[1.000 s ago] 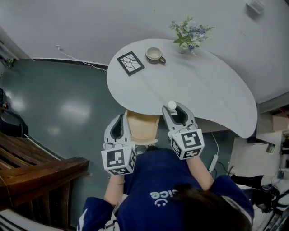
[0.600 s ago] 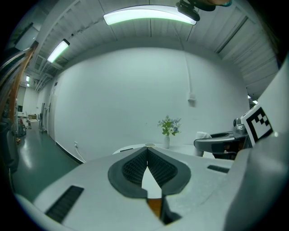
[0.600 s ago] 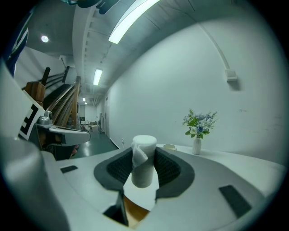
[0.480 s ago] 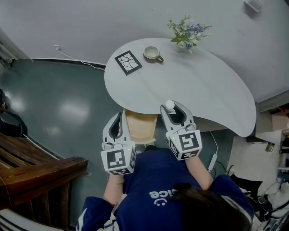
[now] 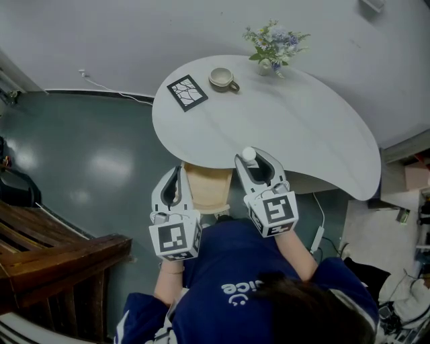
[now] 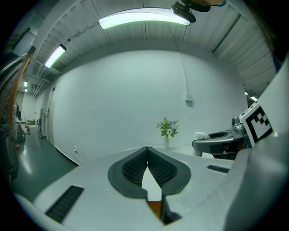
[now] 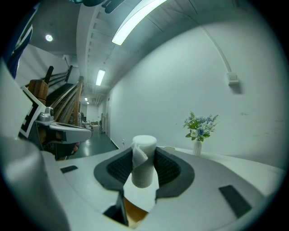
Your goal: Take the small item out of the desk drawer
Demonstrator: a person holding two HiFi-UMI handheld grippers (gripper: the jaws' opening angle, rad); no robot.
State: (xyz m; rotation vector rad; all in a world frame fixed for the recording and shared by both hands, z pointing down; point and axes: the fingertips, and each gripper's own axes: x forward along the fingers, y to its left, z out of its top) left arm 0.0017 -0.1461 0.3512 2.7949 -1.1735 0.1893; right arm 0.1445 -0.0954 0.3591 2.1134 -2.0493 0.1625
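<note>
Right gripper (image 5: 254,165) clamps the white roll (image 7: 143,168) upright over the table (image 5: 316,134) edge, clear of the open drawer (image 5: 209,189). Left gripper (image 6: 147,153), closed and empty, hangs beside the drawer.

Head view, compared with one second earlier: the table (image 5: 322,134) sits slightly further toward the upper left of the frame. The patterned coaster (image 5: 187,92), the cup (image 5: 221,78) and the flower vase (image 5: 272,48) on it are displaced by the same small amount. The right hand-held gripper (image 5: 251,161), with the white roll (image 5: 249,153) clamped in its jaws, is displaced likewise. The wall fixture (image 5: 371,4) at the upper right corner is now cut by the frame edge
</note>
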